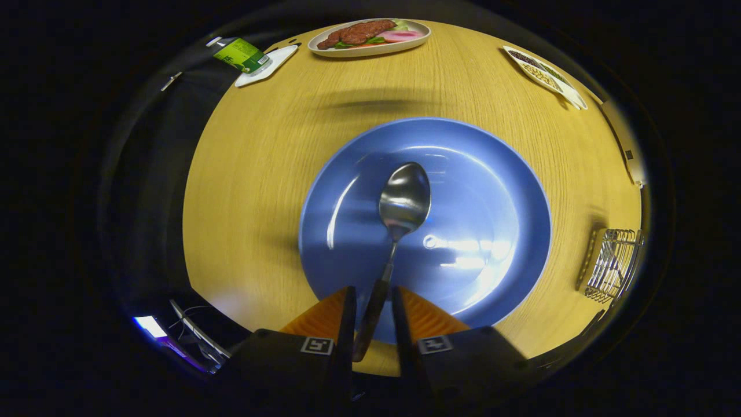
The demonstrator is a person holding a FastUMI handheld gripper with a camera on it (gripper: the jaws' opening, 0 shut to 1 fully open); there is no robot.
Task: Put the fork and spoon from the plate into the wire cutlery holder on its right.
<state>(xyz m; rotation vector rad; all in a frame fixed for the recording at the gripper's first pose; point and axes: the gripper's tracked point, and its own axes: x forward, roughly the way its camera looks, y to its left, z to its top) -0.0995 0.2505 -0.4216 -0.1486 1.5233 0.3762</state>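
My gripper (371, 292) is shut on the dark handle of a metal spoon (404, 200). The handle runs back between the two fingers, and the spoon's bowl points forward, hanging above the middle of the blue plate (498, 191). The spoon looks sharp while the plate and table under it are blurred. The wire cutlery holder (613, 263) stands on the table to the right of the plate, well off to the side of the fingers.
On the wooden table (249, 174) beyond the plate lie an oval dish of food (370, 36), a green carton on a white coaster (243, 55) at far left, and a white divided dish of beans (544, 75) at far right.
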